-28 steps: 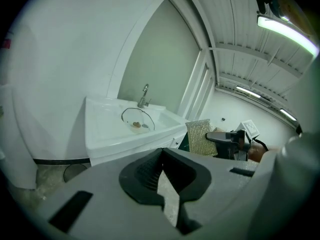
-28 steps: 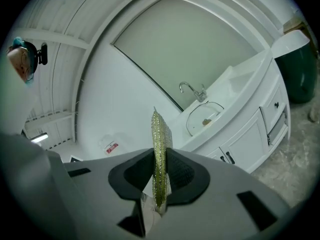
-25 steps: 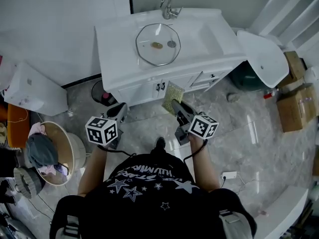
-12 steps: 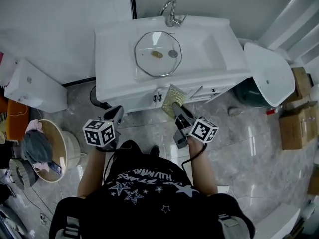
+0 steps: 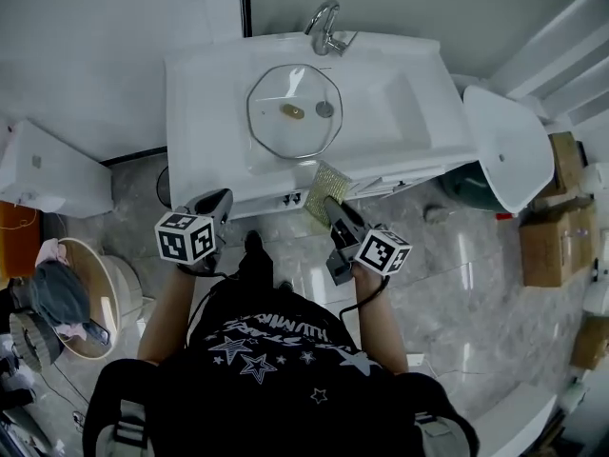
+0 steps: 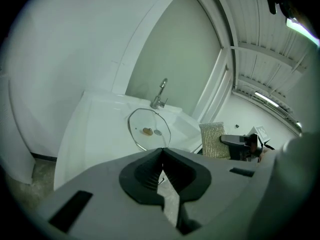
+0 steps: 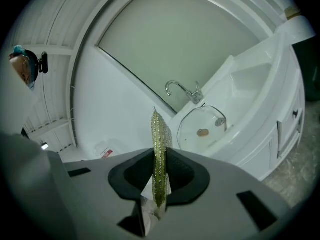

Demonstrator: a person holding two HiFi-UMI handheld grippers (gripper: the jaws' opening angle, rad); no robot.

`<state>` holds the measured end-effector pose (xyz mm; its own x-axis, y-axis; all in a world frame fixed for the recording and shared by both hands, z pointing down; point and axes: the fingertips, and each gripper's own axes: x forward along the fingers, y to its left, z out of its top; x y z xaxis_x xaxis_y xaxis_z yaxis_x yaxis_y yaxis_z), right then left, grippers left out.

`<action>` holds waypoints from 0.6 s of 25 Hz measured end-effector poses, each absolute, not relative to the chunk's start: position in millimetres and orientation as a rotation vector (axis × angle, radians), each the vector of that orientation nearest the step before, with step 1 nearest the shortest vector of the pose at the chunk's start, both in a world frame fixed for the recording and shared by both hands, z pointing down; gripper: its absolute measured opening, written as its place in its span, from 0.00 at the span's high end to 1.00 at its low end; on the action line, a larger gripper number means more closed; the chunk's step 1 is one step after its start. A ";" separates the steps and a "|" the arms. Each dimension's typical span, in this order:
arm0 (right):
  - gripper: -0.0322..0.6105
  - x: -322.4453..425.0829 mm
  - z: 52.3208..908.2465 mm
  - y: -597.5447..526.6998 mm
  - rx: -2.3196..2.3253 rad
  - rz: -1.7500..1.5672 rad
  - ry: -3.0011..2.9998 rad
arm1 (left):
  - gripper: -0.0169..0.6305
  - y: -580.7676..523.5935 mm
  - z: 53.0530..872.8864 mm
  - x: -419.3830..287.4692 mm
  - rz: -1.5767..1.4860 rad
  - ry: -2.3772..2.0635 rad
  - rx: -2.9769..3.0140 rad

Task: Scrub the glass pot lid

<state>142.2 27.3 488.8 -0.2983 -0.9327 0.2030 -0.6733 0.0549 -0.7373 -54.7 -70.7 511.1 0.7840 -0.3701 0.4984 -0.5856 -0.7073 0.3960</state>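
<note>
The glass pot lid [image 5: 293, 110] lies flat over the basin of the white sink counter [image 5: 205, 112], below the chrome tap [image 5: 324, 22]; it also shows in the left gripper view [image 6: 148, 130] and the right gripper view [image 7: 202, 126]. My right gripper [image 5: 329, 202] is shut on a green-gold scrub pad [image 5: 327, 187], held edge-up [image 7: 160, 154] just in front of the cabinet. My left gripper [image 5: 217, 203] is shut and holds nothing, near the counter's front left. Both are short of the lid.
A white toilet [image 5: 43, 174] stands at left, with a basket of cloths [image 5: 67, 298] below it. A white basin piece [image 5: 509, 146] and cardboard boxes [image 5: 547, 241] sit at right. The floor is grey marble tile.
The person has stepped closer to the sink; both grippers have moved up toward the cabinet front. The pad stays clamped in the right gripper.
</note>
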 end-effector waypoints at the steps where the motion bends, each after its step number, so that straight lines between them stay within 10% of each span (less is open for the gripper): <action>1: 0.85 145.1 487.2 15.1 -1.626 -1.092 2.025 | 0.96 -83.0 510.6 -49.6 0.518 -0.705 2.432; 15: 0.85 176.2 482.6 -146.6 -1.849 -1.011 2.093 | 0.96 -218.6 502.8 -21.2 0.425 -0.600 2.467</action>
